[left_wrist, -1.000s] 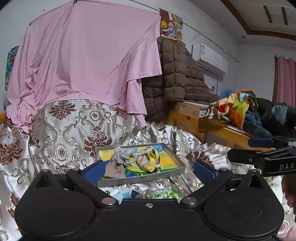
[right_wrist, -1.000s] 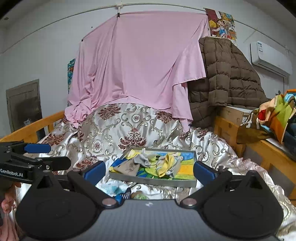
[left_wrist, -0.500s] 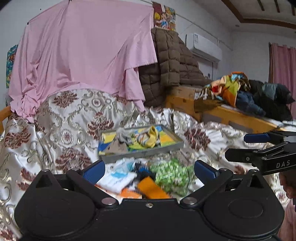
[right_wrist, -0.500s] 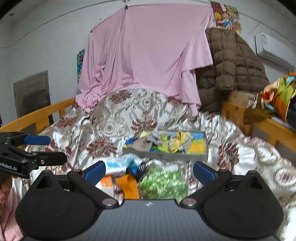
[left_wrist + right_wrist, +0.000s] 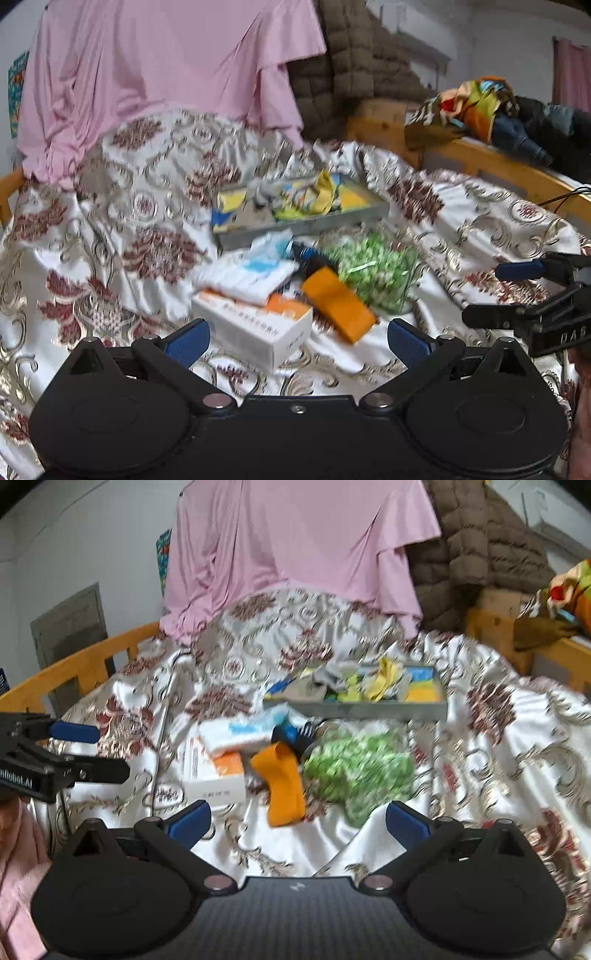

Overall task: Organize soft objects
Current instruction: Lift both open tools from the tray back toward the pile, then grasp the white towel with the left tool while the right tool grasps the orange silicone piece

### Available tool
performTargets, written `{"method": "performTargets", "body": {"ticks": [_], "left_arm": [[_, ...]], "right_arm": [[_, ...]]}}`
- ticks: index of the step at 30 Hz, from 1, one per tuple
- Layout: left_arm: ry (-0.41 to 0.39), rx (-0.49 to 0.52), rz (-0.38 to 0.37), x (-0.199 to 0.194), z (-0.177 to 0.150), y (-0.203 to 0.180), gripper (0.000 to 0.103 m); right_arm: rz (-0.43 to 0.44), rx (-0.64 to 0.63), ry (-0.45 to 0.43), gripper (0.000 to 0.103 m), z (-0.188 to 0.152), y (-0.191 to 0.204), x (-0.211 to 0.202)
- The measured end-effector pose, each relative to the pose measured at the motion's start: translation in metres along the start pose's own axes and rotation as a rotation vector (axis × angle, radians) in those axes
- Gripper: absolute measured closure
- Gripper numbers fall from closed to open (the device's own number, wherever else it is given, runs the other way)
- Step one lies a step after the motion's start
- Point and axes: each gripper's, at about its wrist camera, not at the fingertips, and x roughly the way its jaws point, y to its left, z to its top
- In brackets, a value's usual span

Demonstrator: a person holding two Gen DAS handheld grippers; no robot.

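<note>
A grey tray (image 5: 306, 223) (image 5: 369, 709) on the patterned bedspread holds crumpled socks, grey and yellow (image 5: 317, 194) (image 5: 384, 679). In front of it lie an orange folded cloth (image 5: 338, 304) (image 5: 282, 782), a green-and-white bag (image 5: 373, 269) (image 5: 360, 766), a white and blue packet (image 5: 251, 271) (image 5: 243, 729), a white and orange box (image 5: 255, 325) (image 5: 214, 771) and a dark blue item (image 5: 306, 254) (image 5: 291, 734). My left gripper (image 5: 297, 343) is open and empty above the box. My right gripper (image 5: 297, 821) is open and empty above the orange cloth.
A pink sheet (image 5: 155, 74) and a brown quilted jacket (image 5: 354, 66) hang behind the bed. A wooden rail (image 5: 74, 664) runs on the left. Clothes (image 5: 498, 110) are piled on a wooden bench at the right. Each gripper shows at the edge of the other's view.
Both grippers have tilted down and moved toward the bed. The pile of items in front of the tray has come fully into view. Both stay open.
</note>
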Motion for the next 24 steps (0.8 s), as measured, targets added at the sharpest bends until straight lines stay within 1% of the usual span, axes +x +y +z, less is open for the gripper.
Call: {"method": "performTargets", "body": {"ticks": [3,8,12,15,18,24], "left_arm": [[0.053,-0.016,0.015,0.01,0.004,0.006,0.001],[0.124,0.032,0.049,0.027,0.012,0.016,0.001],[0.169,0.039,0.045,0.041,0.015,0.023,0.001],[0.189,0.01,0.039,0.052,0.016,0.028,0.001],[0.182,-0.027,0.034,0.062,0.017,0.033,0.001],[0.108,-0.079,0.041,0.09,0.023,0.042,0.001]], "right_arm": [[0.026,0.013,0.031,0.0,-0.004,0.002,0.016],[0.06,0.046,0.078,0.0,-0.008,0.003,0.044],[0.076,0.068,0.099,0.0,-0.013,0.003,0.063],[0.075,0.074,0.116,0.0,-0.017,0.002,0.076],[0.067,0.076,0.122,0.0,-0.018,0.001,0.086],[0.08,0.141,0.128,0.0,-0.016,-0.003,0.114]]}}
